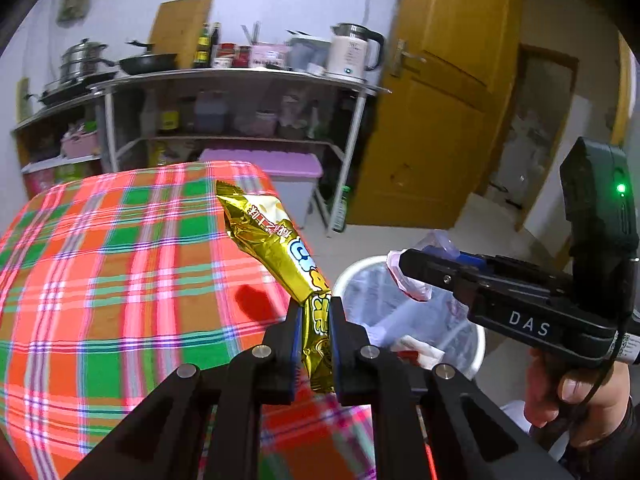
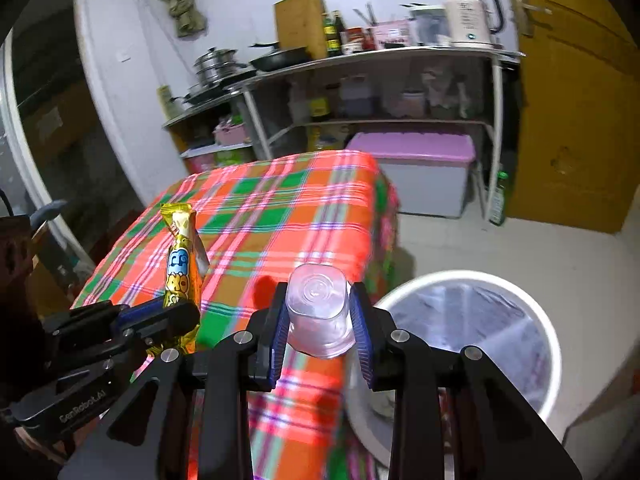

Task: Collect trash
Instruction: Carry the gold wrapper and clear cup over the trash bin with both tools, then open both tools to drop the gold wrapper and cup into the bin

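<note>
My left gripper [image 1: 315, 308] is shut on a gold snack wrapper [image 1: 272, 240] and holds it upright over the right edge of the plaid-covered table [image 1: 120, 264]. The wrapper also shows in the right wrist view [image 2: 181, 256], with the left gripper [image 2: 160, 312] below it. My right gripper [image 2: 318, 300] is shut on a clear plastic cup [image 2: 318, 312], held bottom-forward at the table's edge beside the white trash bin [image 2: 472, 344]. In the left wrist view the right gripper [image 1: 404, 268] sits above the bin [image 1: 404, 320], which has a clear liner and some trash inside.
A metal shelf rack [image 1: 240, 92] with pots, bottles and a kettle [image 1: 354, 52] stands behind the table. A purple-lidded storage box [image 2: 416, 172] sits under it. A yellow wooden door [image 1: 444, 120] stands to the right. The floor around the bin is pale tile.
</note>
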`<move>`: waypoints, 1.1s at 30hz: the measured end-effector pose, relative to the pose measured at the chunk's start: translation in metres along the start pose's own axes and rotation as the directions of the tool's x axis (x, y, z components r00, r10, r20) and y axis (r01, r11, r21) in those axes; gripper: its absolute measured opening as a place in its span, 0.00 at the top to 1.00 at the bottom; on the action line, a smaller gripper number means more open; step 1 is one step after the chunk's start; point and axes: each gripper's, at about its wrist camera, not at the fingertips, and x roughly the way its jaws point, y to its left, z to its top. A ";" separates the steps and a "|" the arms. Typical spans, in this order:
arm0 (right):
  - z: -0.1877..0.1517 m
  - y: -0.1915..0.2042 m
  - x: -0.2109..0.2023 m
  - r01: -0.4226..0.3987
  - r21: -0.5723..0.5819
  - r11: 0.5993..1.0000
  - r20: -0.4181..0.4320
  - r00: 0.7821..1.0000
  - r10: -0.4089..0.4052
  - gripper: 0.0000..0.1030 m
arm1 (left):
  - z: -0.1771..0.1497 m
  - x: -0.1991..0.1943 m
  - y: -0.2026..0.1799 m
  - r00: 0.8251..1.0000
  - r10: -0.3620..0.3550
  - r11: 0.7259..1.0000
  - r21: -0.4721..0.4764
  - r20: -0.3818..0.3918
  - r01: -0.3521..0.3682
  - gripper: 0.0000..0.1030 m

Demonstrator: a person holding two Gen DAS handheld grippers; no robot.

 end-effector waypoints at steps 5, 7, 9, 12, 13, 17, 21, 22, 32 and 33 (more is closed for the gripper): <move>-0.012 -0.027 -0.009 0.032 0.042 0.999 -0.001 0.999 -0.032 0.70 | -0.001 0.016 -0.029 0.999 -0.038 0.998 0.042 -0.025 0.039 0.88; -0.016 -0.038 -0.011 0.043 0.059 0.997 -0.003 0.999 -0.042 0.70 | -0.002 0.023 -0.041 0.998 -0.055 0.997 0.057 -0.038 0.057 0.88; -0.020 -0.048 -0.014 0.053 0.078 0.996 -0.005 0.999 -0.053 0.70 | -0.003 0.030 -0.048 0.996 -0.070 0.995 0.067 -0.051 0.073 0.88; -0.027 -0.063 -0.016 0.067 0.102 0.993 -0.011 0.998 -0.066 0.70 | -0.007 0.041 -0.061 0.993 -0.096 0.991 0.083 -0.075 0.102 0.88; -0.029 -0.067 -0.016 0.072 0.109 0.991 -0.014 0.997 -0.071 0.70 | -0.008 0.045 -0.065 0.991 -0.104 0.990 0.088 -0.083 0.111 0.88; -0.036 -0.083 -0.015 0.085 0.132 0.988 -0.029 0.996 -0.082 0.70 | -0.010 0.059 -0.076 0.986 -0.126 0.985 0.102 -0.113 0.138 0.88; -0.042 -0.095 -0.009 0.097 0.151 0.984 -0.052 0.995 -0.091 0.70 | -0.012 0.076 -0.082 0.978 -0.146 0.981 0.107 -0.150 0.163 0.88; -0.044 -0.098 -0.007 0.100 0.155 0.983 -0.060 0.994 -0.092 0.70 | -0.014 0.081 -0.084 0.976 -0.147 0.980 0.107 -0.163 0.166 0.88; -0.057 -0.116 0.012 0.135 0.171 0.976 -0.126 0.985 -0.114 0.69 | -0.020 0.115 -0.089 0.957 -0.153 0.979 0.096 -0.245 0.181 0.81; -0.058 -0.117 0.014 0.135 0.174 0.976 -0.130 0.985 -0.113 0.67 | -0.020 0.117 -0.088 0.956 -0.153 0.979 0.092 -0.250 0.181 0.78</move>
